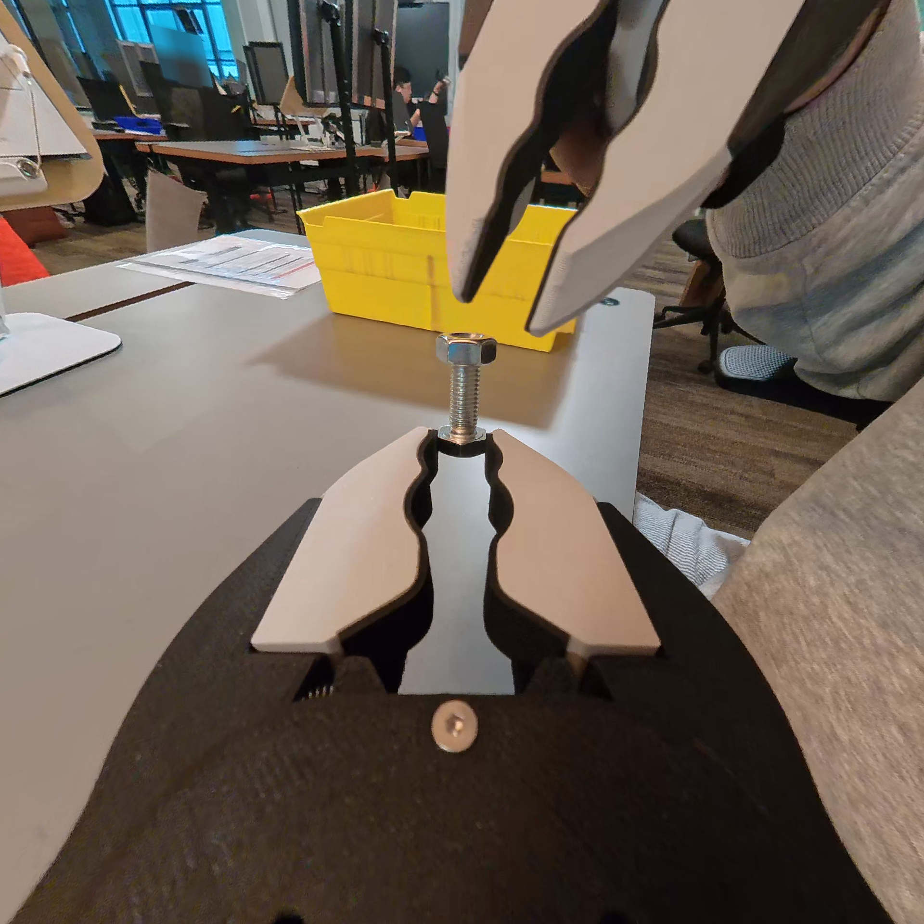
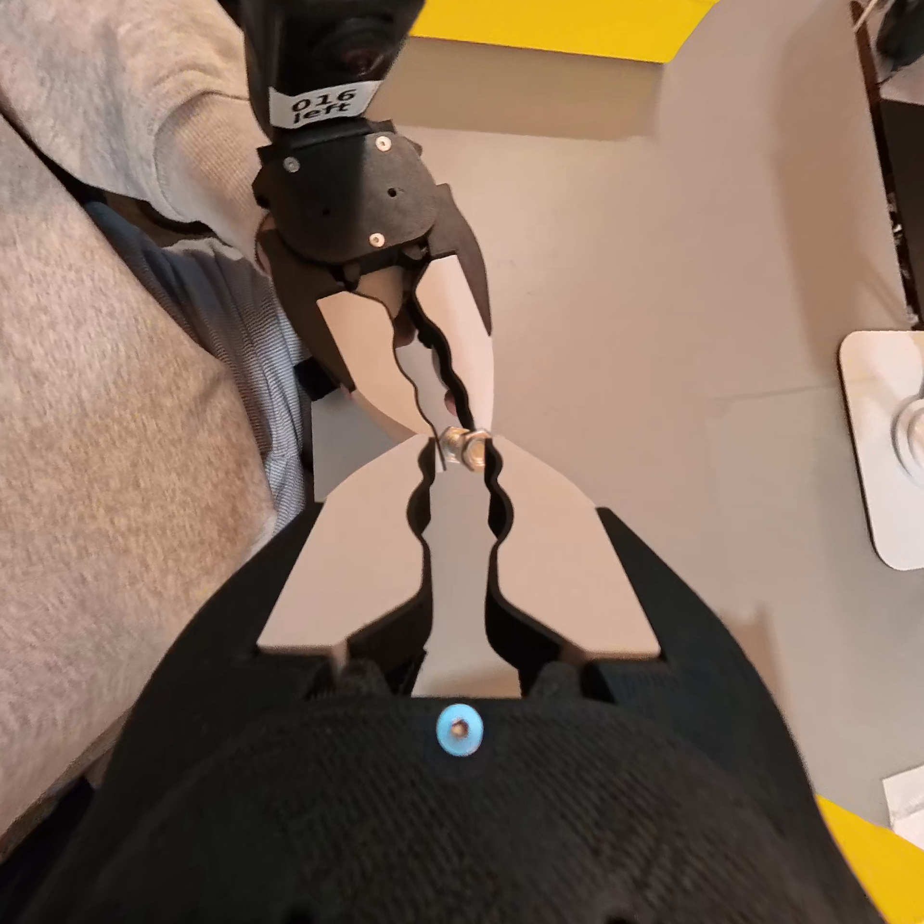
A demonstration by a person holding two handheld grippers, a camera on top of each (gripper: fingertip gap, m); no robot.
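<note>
The left gripper clamps a nut on an upright bolt, while the right gripper hangs spread just above its head; a slack pinch could tip the bolt.

Left claw pinched nearly closed, fingers level; right claw parted, hanging tips-down just above it.

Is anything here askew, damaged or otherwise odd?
Nothing stands out. The bolt stands upright, its lower end clamped by the left gripper, above the table. The right gripper hovers open just above the bolt's head. The yellow bin sits level.
</note>
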